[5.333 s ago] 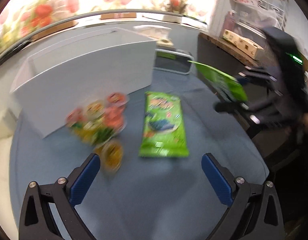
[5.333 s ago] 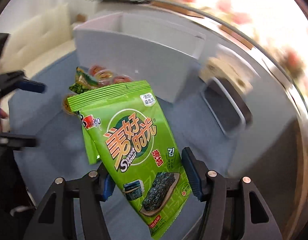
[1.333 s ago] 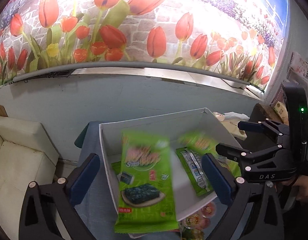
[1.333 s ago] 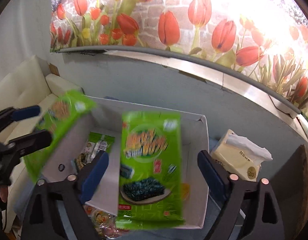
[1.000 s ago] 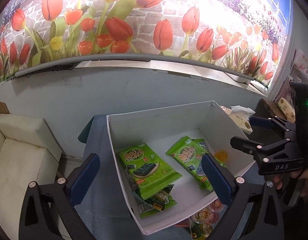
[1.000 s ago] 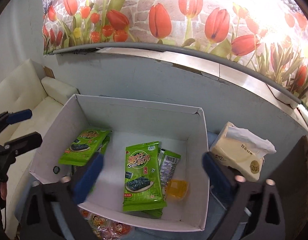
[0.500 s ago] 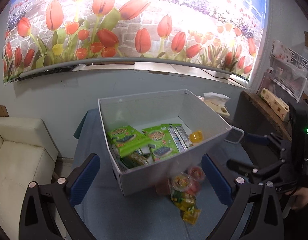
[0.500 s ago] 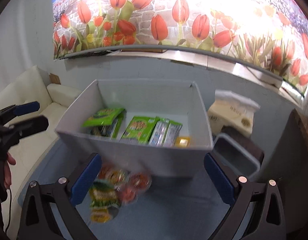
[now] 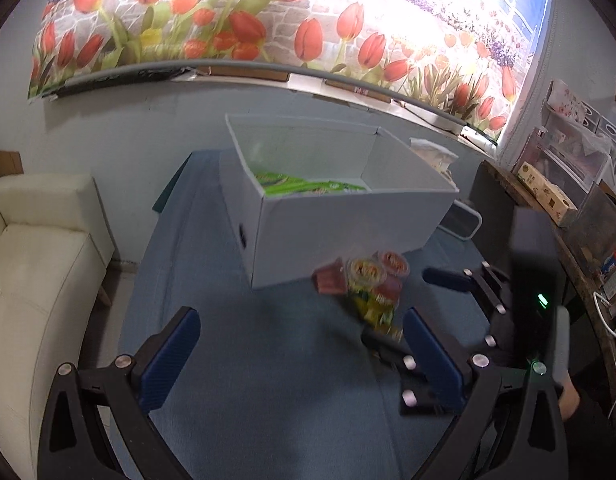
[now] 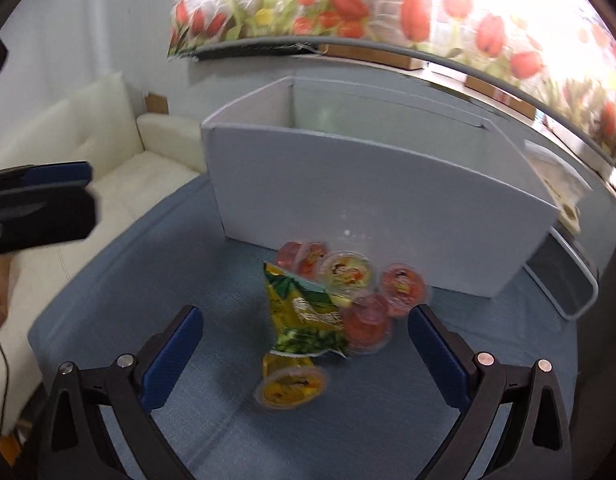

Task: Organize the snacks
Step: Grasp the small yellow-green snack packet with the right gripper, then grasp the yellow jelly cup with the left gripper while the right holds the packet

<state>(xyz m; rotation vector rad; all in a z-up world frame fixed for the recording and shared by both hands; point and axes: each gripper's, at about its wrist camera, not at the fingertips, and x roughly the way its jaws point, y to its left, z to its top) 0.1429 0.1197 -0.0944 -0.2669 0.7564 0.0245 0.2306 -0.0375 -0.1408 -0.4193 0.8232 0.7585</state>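
Left gripper (image 9: 301,354) and right gripper (image 10: 305,350) both held low, jaws spread wide and empty; right tilted steeply downward.

The box (image 9: 340,216) stood at the back of the counter (image 9: 268,380), with snack packets (image 9: 304,185) inside. The jelly cups (image 10: 348,276) and a pouch (image 10: 304,316) lay clustered just before it, apparently touching. A sofa (image 9: 32,264) stood left of the counter.

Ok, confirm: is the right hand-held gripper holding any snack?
No, the right hand-held gripper is open and empty above the yellow-green snack bag.
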